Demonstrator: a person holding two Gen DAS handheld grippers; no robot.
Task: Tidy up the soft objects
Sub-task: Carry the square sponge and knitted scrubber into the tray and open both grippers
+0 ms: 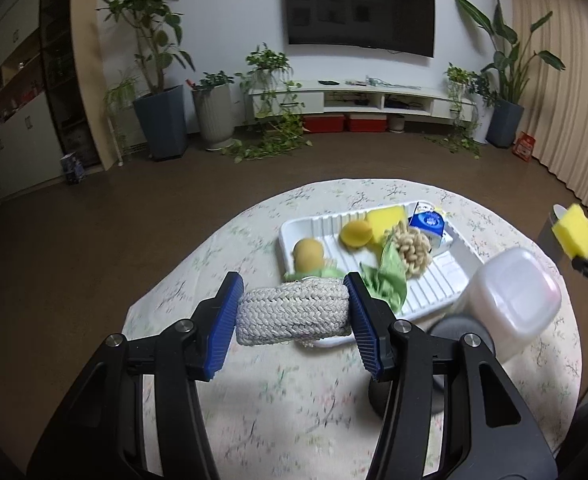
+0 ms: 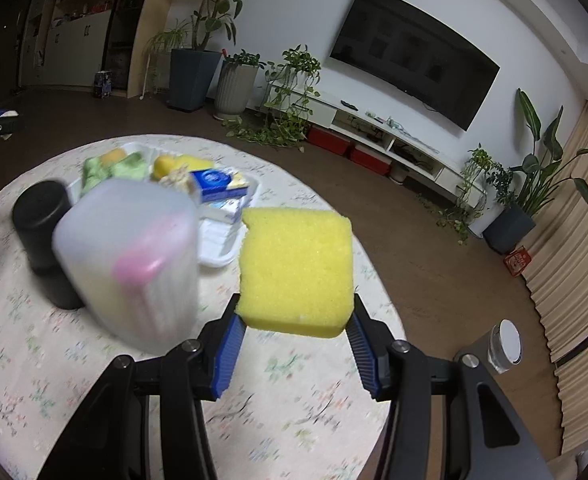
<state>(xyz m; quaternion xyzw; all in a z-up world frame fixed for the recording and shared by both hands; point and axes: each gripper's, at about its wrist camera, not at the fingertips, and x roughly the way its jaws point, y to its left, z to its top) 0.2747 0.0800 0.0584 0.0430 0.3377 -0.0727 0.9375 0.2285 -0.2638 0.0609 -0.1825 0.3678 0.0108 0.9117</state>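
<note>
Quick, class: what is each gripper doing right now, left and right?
Left gripper: closed on the rope bundle.
Right gripper: closed on the yellow sponge.

The translucent plastic container (image 2: 129, 260) is blurred in the right wrist view, partly hiding the black cylinder (image 2: 41, 228) and white tray (image 2: 217, 258).

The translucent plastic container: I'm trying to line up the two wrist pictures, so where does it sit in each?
Left wrist: translucent container at right, beside the white tray.
Right wrist: container at left, blurred, before the black cylinder.
Shared landmark: wall television.
</note>
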